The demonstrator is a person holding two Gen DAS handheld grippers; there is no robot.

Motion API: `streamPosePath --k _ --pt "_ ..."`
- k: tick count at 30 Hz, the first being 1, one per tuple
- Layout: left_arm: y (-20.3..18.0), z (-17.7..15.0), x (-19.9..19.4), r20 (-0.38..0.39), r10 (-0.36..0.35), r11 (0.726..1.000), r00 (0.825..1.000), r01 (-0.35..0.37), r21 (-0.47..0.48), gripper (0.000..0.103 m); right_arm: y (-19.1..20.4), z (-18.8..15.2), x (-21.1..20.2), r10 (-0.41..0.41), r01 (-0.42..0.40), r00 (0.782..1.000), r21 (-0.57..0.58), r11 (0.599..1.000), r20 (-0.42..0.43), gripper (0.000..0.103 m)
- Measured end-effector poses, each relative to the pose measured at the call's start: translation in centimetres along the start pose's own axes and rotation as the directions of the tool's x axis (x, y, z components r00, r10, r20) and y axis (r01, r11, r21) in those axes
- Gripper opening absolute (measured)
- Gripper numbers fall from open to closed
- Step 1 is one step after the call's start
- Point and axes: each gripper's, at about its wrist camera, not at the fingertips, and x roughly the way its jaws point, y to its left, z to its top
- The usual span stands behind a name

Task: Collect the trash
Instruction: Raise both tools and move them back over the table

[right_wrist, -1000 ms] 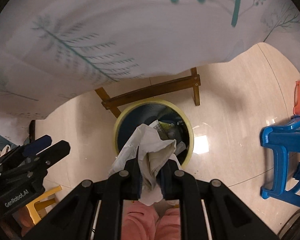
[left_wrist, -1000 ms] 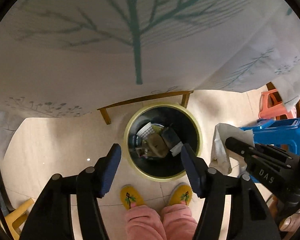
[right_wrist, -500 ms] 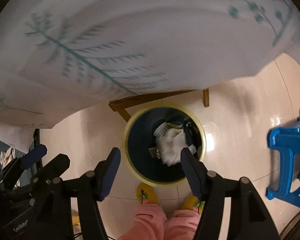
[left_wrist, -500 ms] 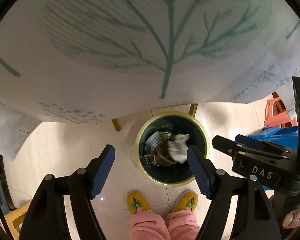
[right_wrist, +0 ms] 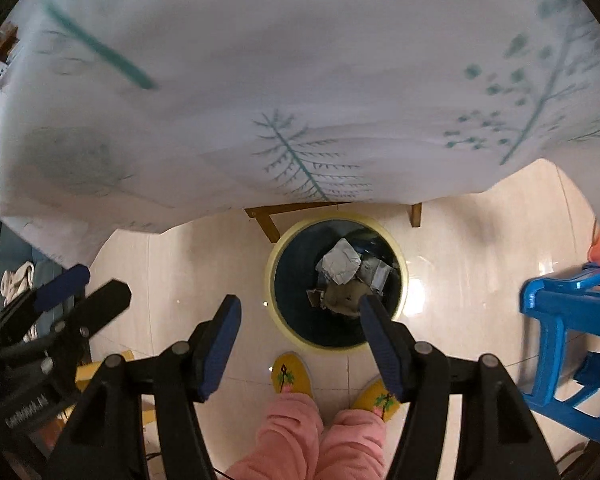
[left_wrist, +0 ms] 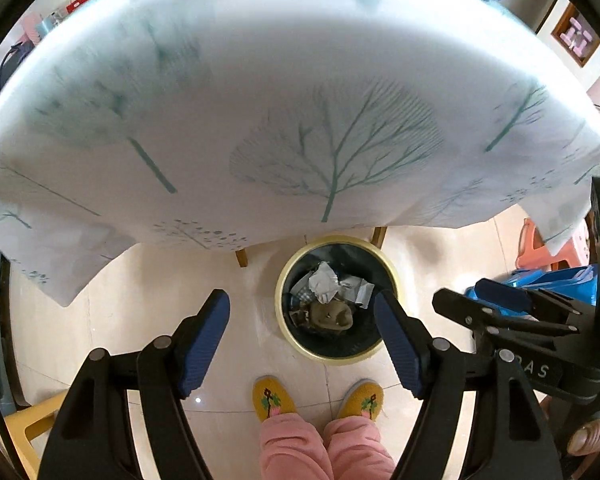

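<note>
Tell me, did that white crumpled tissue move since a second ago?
Yes. The right gripper, its jaws just opened and now empty, let go; the tissue now lies down inside the trash bin.

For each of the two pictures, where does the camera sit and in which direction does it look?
Left wrist: on the left gripper, looking steeply down at the trash bin; open blue pads, pink trouser legs, yellow slippers.
Right wrist: on the right gripper, looking down likewise; the same legs show.
Shared: bin, crumpled white paper, tablecloth, and each view shows the other gripper at its edge.
</note>
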Motion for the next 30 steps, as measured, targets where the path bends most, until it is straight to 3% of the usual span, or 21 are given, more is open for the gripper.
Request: streamPosePath --k 9,17,22,30 --pt "-1.2 1.7 -9.4 0.090 -0.016 1.000 0.996 0.015 0.007 0.073 1.8 -0.6 -8.9 0.019 -0.017 0.998 -0.034 0.999 0.055 0.062" --pt "-3.4 3.3 -19.1 0.212 -0.005 0.999 0.977 -0.006 0.054 0.073 4.0 0.4 -17.2 0.051 -0.041 0.989 -0.073 0.997 0.139 0.063" --pt "-4.8 4.0 -24.6 0.293 -0.011 0.997 0.956 -0.013 0.080 0.073 4.7 1.2 -22.3 0.077 -0.052 0.972 -0.115 0.992 0.222 0.063" --pt "-6.8 5.9 -29.6 0.374 0.010 0.995 0.927 -0.046 0.088 0.073 4.7 2.5 -28.9 0.127 -0.072 0.929 -0.165 0.984 0.348 0.063"
